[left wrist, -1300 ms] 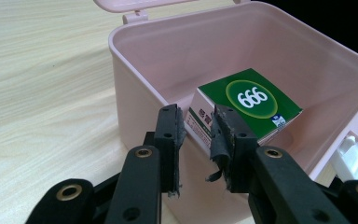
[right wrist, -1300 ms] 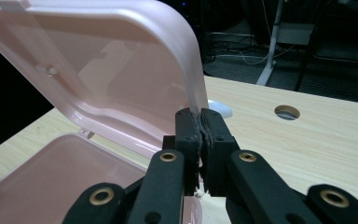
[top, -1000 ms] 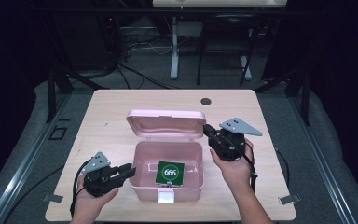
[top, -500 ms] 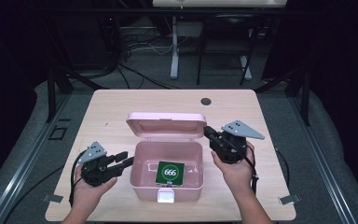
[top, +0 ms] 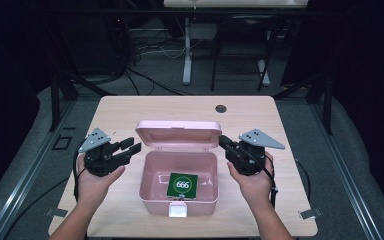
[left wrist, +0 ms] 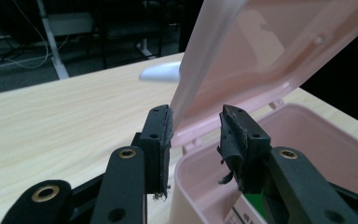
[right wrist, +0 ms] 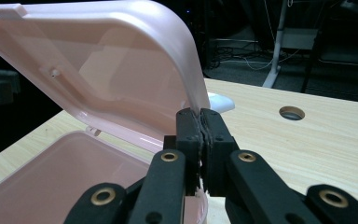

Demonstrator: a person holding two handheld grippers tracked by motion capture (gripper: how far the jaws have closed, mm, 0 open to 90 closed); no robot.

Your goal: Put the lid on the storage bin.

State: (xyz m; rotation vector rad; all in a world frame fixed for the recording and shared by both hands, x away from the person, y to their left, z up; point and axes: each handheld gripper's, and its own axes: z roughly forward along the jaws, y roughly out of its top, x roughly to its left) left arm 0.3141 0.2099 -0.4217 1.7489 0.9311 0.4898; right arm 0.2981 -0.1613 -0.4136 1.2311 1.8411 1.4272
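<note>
1. Pink box [top: 178,192]: stands open near the front middle of the counter [top: 290,200], between the two grippers; a white latch tab sits on its front wall.
2. Lid [top: 178,133]: hinged at the rear of the box and raised, leaning back; its inner face shows in both gripper views.
3. Green card [top: 182,185]: lies flat on the floor of the box toward the front, bearing a white ring with "666".
4. Left gripper [top: 128,147]: held in the person's left hand just left of the box, pointing toward the lid's left end. Its jaws have just been opening and stand well apart; in the left gripper view the lid's edge passes between them, close by the left pad, with no pad pressing on it.
5. Right gripper [top: 223,142]: held in the right hand just right of the box. Its jaws are closed pad against pad with nothing between them, their tips near the lid's right edge.
6. Round hole [top: 221,108]: in the counter behind the box.
</note>
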